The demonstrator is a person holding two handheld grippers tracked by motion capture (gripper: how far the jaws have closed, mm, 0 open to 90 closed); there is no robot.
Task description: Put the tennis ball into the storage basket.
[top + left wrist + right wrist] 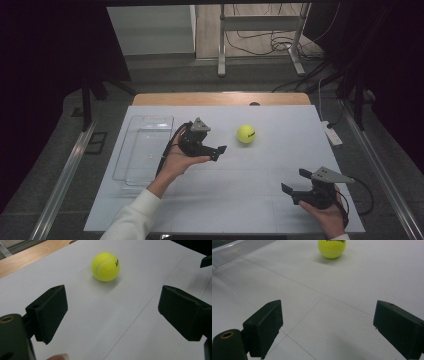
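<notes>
A yellow tennis ball (246, 134) rests on the white sheet (230, 195), right of centre toward the back. My left gripper (214, 142) is held above the sheet just left of the ball and points at it, jaws open and empty. In the left gripper view the ball (105, 266) lies ahead, beyond the wide gap of that gripper (112, 312). My right gripper (296, 181) hovers near the front right corner, open and empty. Its own view has the ball (332, 247) far ahead, past the spread gripper (328, 327).
A clear plastic tray (121, 160) lies on the left side of the sheet, beside the left hand; its edge (237, 251) appears in the right gripper view. A wooden table edge (220, 98) runs along the back. A white power strip (332, 134) lies off the right side.
</notes>
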